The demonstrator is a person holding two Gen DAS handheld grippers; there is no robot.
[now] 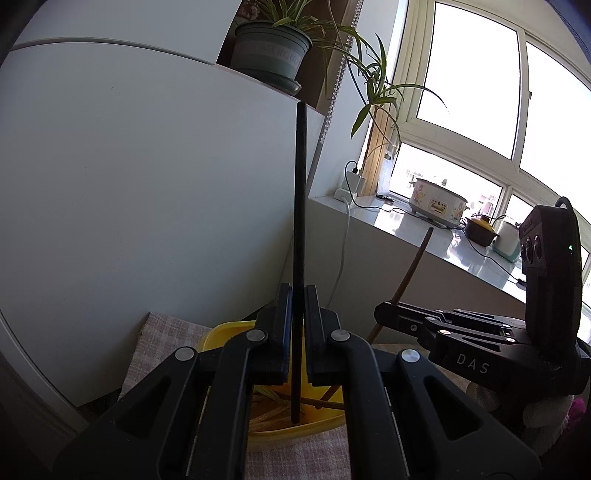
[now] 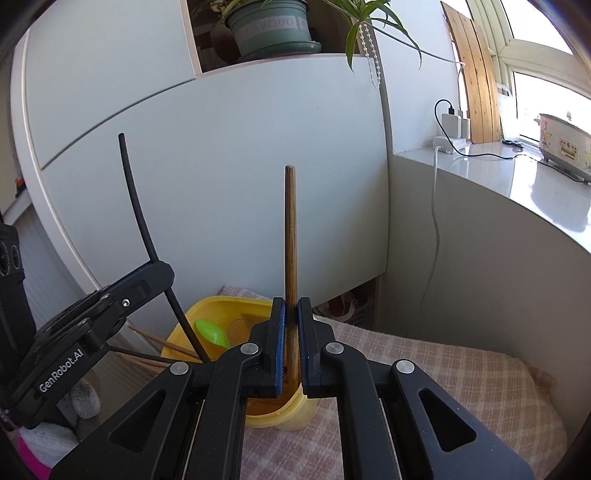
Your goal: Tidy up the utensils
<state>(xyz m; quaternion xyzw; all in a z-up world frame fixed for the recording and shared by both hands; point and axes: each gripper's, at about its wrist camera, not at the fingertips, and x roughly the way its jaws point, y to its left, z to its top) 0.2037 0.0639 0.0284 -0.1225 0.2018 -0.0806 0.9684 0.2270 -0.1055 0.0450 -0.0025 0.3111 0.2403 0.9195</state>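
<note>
My left gripper (image 1: 296,295) is shut on a black chopstick (image 1: 300,229) and holds it upright, its lower end down in the yellow tub (image 1: 218,334). My right gripper (image 2: 291,308) is shut on a brown wooden chopstick (image 2: 290,236), also upright over the yellow tub (image 2: 221,306). The tub stands on a checked cloth (image 2: 424,369) and holds a green spoon (image 2: 212,332) and several wooden chopsticks (image 2: 162,345). The right gripper shows from the side in the left wrist view (image 1: 386,314), and the left gripper in the right wrist view (image 2: 162,273).
A white cabinet (image 2: 221,166) rises right behind the tub, with a potted plant (image 2: 273,26) on top. A grey counter (image 2: 517,177) at the right carries a charger, cables and a patterned cooker (image 2: 565,140) under the window.
</note>
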